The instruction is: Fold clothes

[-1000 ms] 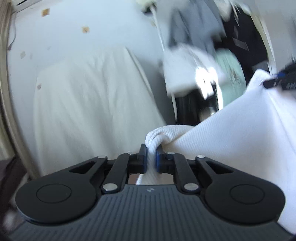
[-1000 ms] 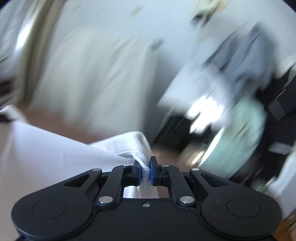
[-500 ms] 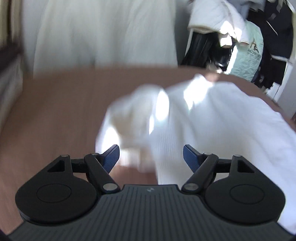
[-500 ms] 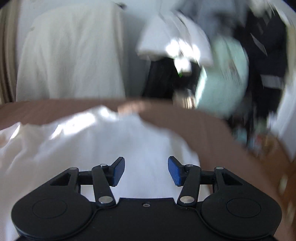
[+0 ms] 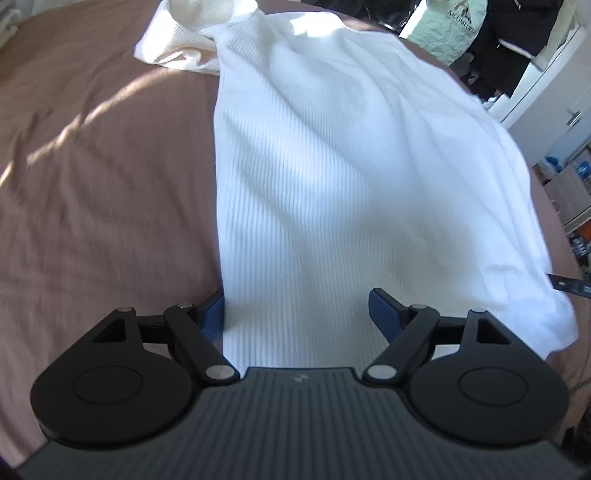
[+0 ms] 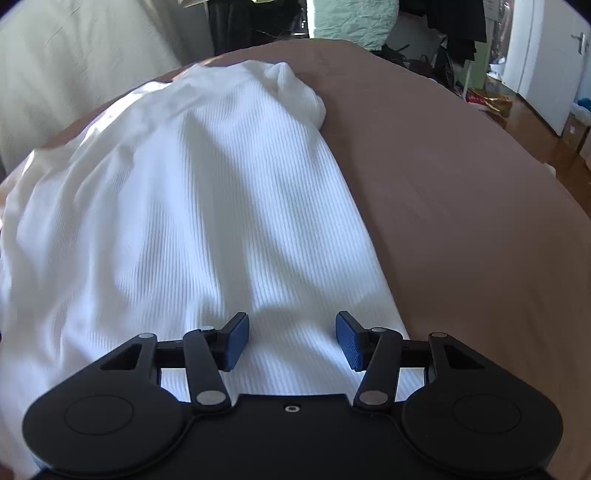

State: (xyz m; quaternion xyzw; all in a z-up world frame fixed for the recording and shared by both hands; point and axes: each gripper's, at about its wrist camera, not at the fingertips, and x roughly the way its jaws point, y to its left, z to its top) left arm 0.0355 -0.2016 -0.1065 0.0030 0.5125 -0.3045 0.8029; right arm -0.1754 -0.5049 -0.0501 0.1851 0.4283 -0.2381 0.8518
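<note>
A white ribbed garment lies spread lengthwise on a brown bedsheet, its far end bunched in a crumpled sleeve. My left gripper hovers open over the garment's near left edge, nothing between its blue pads. The same garment fills the right wrist view, its far corner rumpled. Over its near right edge my right gripper is held open and empty. A dark tip of the other tool pokes in at the right edge of the left wrist view.
The brown bedsheet stretches bare to the right of the garment. A cream fabric-covered shape stands behind the bed. Hanging dark clothes and a pale green garment sit at the back, with white doors and floor clutter to the right.
One second ago both grippers were shut on the white garment, held up in the air. Both then opened and let it drop, and now they hover low over the garment lying flat.
</note>
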